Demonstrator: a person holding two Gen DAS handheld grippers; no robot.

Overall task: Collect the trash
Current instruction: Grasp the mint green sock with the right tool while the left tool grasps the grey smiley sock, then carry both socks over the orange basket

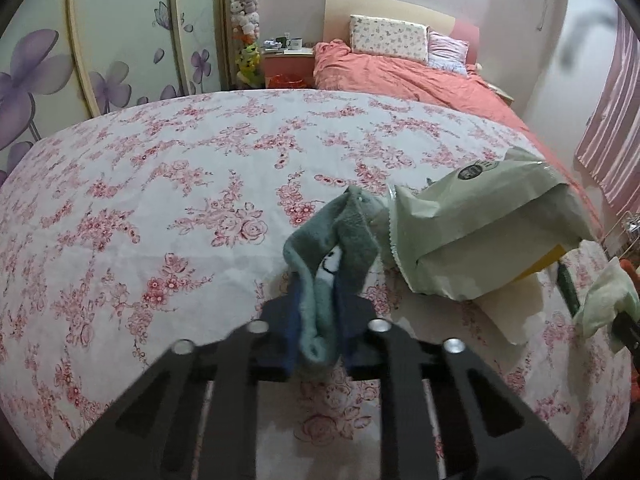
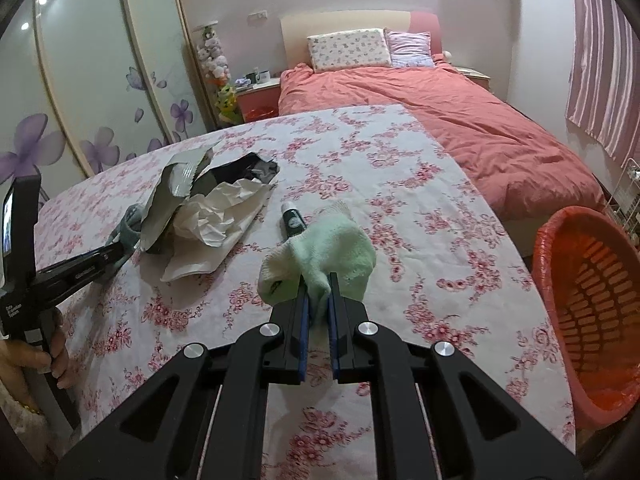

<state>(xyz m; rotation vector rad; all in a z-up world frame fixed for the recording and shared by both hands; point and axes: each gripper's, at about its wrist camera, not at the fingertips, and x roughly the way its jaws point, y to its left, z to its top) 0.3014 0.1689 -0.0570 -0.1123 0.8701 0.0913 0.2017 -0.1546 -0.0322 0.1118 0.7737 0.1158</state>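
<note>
The left tongs are clamped on a grey sock beside the torn green wrapper, and the right tongs on a pale green sock – both near the table middle. Bare floral cloth spreads leftward; the orange basket sits past the right edge, partly cut off, and a small bottle lies half hidden behind the pale sock.
</note>
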